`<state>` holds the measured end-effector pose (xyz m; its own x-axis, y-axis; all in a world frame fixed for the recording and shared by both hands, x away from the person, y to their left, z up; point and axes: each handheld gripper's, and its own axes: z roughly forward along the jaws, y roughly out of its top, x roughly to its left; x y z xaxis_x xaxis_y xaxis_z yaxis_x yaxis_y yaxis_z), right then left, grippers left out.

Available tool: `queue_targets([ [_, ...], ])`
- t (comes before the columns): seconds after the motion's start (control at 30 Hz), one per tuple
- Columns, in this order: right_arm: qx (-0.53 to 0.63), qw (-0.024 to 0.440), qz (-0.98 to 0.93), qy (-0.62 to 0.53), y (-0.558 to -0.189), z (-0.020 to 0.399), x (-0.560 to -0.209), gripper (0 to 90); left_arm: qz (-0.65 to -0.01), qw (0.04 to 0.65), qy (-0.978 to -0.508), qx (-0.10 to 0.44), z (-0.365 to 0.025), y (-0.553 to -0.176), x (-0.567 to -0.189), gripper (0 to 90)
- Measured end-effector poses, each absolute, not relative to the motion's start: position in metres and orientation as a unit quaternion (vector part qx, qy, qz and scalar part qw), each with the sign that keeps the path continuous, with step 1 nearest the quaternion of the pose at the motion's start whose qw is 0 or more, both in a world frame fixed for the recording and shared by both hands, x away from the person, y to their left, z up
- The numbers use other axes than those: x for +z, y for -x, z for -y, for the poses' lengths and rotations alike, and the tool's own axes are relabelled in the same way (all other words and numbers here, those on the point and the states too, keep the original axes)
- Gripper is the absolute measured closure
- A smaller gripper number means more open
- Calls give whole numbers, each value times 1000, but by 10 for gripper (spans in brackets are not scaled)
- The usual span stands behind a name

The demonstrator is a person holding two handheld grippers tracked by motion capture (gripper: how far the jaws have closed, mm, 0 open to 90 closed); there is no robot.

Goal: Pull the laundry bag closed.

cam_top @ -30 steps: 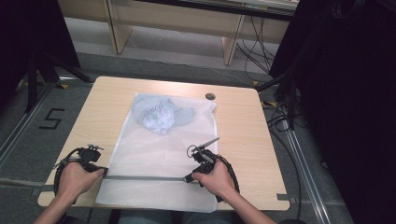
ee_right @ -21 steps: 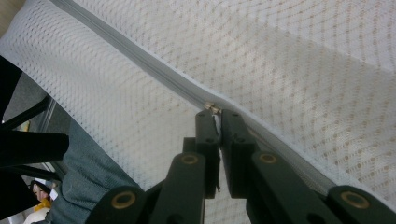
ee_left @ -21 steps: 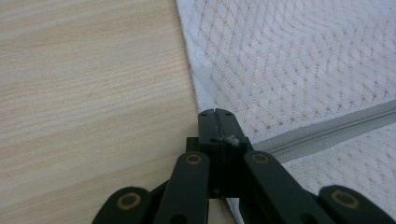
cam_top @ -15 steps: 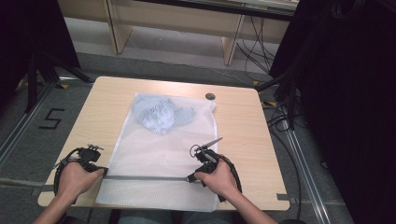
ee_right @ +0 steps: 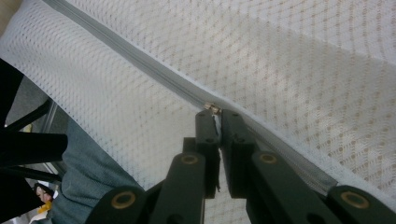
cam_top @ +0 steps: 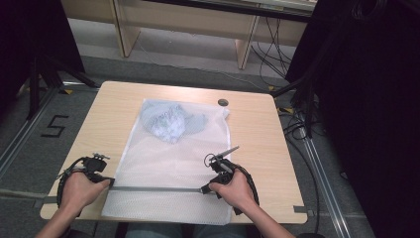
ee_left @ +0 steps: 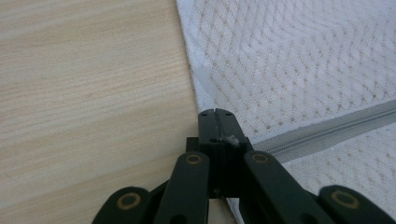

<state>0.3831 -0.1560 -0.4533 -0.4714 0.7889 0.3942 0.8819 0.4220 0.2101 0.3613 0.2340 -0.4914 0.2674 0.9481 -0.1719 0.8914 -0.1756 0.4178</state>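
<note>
almost nothing changed over the last second — right gripper point(cam_top: 204, 188) barely crept along the grey zipper point(cam_top: 158, 189), so zipping of the white mesh bag point(cam_top: 168, 163) looks close to stalled, bag flat on the table point(cam_top: 257, 139). left gripper point(ee_left: 217, 128) pinched on the zipper's end. right gripper view adds the metal pull point(ee_right: 212, 108) nipped between pressed jaws.

The bench point(cam_top: 257, 148) carries one white mesh bag point(cam_top: 173, 163) with one grey zipper point(cam_top: 158, 189) running across it, and one bluish garment point(cam_top: 171, 121) bundled inside. Two claws, the left claw point(cam_top: 110, 182) and the right claw point(cam_top: 203, 189), are at work (each in one hand). One small dark disc point(cam_top: 223, 102) sits near the far edge.
</note>
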Motion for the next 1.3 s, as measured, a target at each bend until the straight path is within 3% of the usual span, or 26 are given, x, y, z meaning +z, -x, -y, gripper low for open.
queue_targets([
  [0.5,-207,136,817,521,-382,163,-452,870,-601,223,-765,64,-234,-361,-491,898],
  [0.57,-235,120,834,486,-385,166,-457,870,-601,223,-765,63,-234,-361,-491,898],
  [1.0,-209,133,815,523,-383,169,-453,870,-602,223,-764,62,-234,-361,-491,898],
  [1.3,-220,113,826,507,-384,174,-452,870,-601,222,-765,62,-234,-362,-491,898],
])
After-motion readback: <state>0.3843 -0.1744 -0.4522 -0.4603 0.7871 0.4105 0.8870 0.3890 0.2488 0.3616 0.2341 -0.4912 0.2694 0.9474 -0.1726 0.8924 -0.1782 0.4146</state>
